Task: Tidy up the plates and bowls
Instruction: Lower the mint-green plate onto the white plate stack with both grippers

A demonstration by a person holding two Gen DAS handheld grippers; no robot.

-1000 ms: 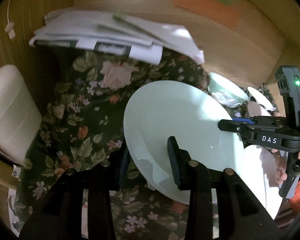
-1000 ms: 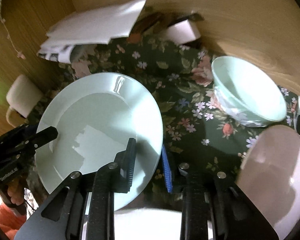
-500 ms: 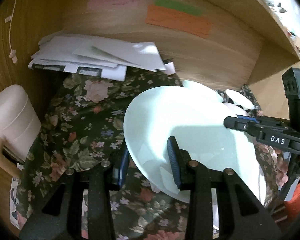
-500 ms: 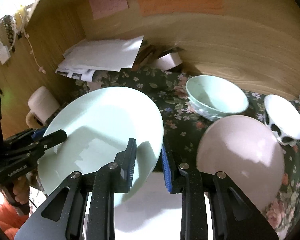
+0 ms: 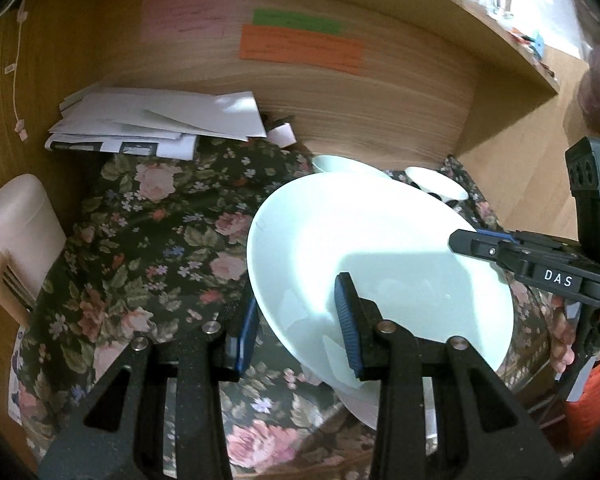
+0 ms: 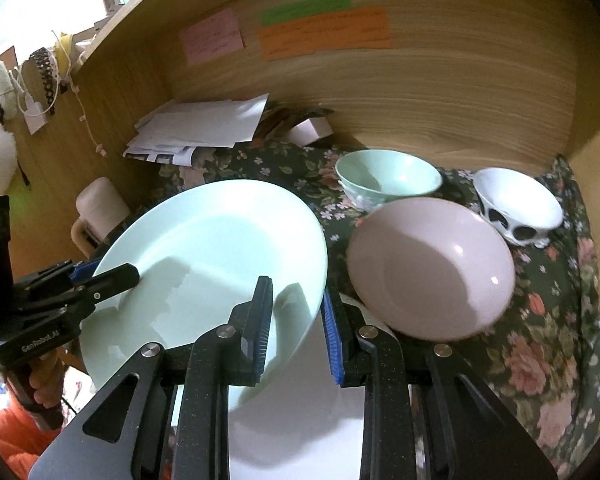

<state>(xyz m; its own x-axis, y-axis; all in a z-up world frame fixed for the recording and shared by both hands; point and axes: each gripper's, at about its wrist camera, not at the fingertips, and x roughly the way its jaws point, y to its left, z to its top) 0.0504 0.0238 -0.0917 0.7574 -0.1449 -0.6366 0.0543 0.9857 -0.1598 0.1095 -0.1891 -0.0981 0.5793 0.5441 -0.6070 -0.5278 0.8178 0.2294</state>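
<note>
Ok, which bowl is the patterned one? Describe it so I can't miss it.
Start at the wooden back wall with the orange note; three bowls sit below on the floral cloth. It is the white bowl far right, by the corner: the only one with black blotches outside.

We're in a home, at a wooden desk nook. Sticky notes [image 6: 324, 32] on the back panel, papers [image 5: 160, 124] stacked up, floral cloth [image 5: 140, 248] under bowls [image 6: 388, 180].
</note>
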